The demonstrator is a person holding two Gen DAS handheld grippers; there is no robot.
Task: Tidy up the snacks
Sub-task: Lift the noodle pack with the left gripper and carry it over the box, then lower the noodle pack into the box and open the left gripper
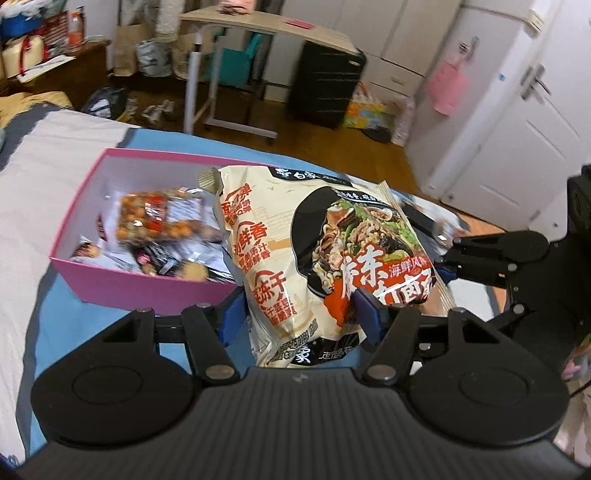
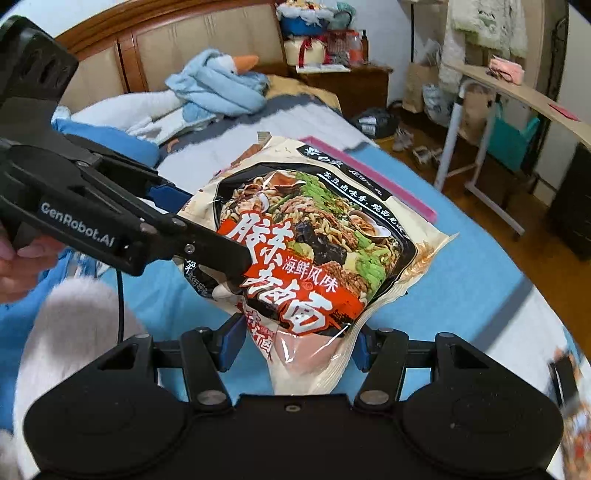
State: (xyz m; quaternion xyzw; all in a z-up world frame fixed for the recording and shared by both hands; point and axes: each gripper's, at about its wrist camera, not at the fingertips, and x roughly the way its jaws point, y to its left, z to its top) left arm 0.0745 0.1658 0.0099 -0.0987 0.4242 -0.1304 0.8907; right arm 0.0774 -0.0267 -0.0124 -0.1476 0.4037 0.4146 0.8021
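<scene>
A large cream and black instant noodle pack (image 1: pixel 314 251) hangs over the blue sheet, beside and partly over the open pink box (image 1: pixel 147 291). My left gripper (image 1: pixel 299 317) is shut on the pack's near end, blue pads pressing both sides. The right gripper (image 1: pixel 448 258) pinches the pack's right edge. In the right wrist view the same pack (image 2: pixel 314 240) sits between my right gripper's (image 2: pixel 295 343) pads, and the left gripper (image 2: pixel 207 236) clamps its left side. The pink box's rim (image 2: pixel 369 177) shows behind the pack. Several small snack packets (image 1: pixel 159 218) lie in the box.
The box rests on a bed's blue sheet (image 1: pixel 66 325). A rolling desk (image 1: pixel 258 22), a black suitcase (image 1: pixel 325 85) and a white door (image 1: pixel 517 110) stand beyond the bed. A blue plush bundle (image 2: pixel 221 85) lies by the headboard. A hand (image 2: pixel 18 266) holds the left gripper.
</scene>
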